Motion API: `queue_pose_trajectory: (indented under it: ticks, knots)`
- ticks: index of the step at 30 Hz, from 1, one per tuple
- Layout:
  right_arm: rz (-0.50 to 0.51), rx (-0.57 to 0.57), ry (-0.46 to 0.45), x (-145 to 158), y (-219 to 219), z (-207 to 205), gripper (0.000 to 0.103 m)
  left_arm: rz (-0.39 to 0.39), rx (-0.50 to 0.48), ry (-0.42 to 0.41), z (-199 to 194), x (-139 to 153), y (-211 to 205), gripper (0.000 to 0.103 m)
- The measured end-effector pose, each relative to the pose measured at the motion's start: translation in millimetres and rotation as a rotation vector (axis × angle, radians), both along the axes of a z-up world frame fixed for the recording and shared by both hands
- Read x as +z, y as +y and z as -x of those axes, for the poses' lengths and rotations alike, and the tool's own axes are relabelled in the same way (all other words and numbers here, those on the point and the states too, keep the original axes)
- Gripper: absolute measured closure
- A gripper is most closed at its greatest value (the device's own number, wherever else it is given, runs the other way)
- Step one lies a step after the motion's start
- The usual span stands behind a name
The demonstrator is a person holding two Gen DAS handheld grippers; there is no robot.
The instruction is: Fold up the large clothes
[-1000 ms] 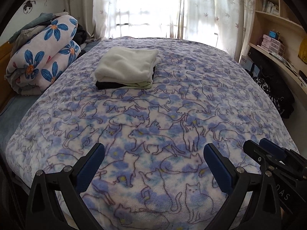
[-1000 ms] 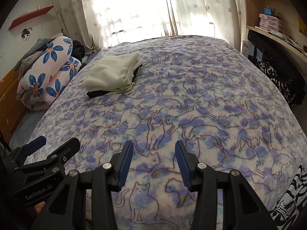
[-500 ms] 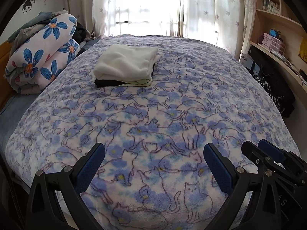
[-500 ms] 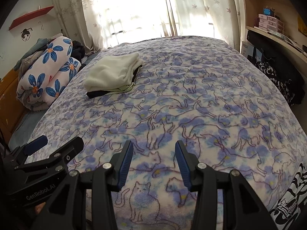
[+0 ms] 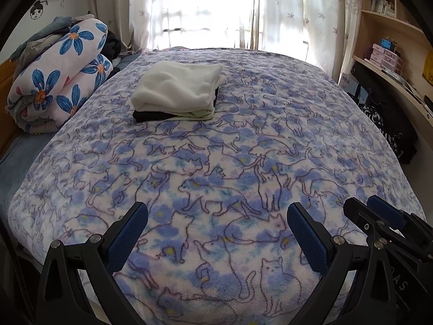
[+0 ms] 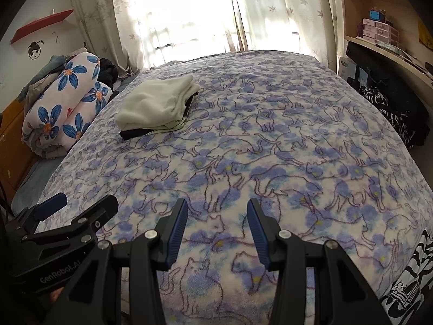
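A stack of folded clothes [image 5: 177, 92], cream on top with pale green and black beneath, lies on the far left part of the bed [image 5: 243, 140], which is covered by a blue cat-print blanket. The same stack of folded clothes [image 6: 155, 108] shows in the right wrist view. My left gripper [image 5: 216, 216] hovers over the near edge of the blanket, jaws wide apart and empty. My right gripper [image 6: 216, 214] hangs just to its right, jaws half apart with nothing between them. A black-and-white patterned garment [image 6: 408, 284] hangs at the bed's near right corner.
A rolled flower-print quilt [image 5: 56, 78] with crumpled clothes on it lies along the bed's left side. Shelves and a desk [image 5: 392, 62] with boxes line the right wall, dark bags [image 5: 387, 124] below. A curtained window [image 5: 203, 10] is beyond the bed.
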State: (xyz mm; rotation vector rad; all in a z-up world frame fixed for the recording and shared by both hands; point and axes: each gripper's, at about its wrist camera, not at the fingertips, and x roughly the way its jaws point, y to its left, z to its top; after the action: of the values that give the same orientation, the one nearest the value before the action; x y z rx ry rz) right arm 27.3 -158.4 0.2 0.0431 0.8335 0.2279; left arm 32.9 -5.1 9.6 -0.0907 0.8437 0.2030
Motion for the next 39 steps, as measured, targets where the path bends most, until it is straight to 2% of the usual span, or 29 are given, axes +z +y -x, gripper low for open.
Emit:
queue_pose_trajectory:
  ticks: [39]
  knots:
    - [0.000, 0.000, 0.010, -4.7, -2.2, -2.0, 0.057, 0.007, 0.003, 0.028, 0.5, -14.2, 6.8, 0.001]
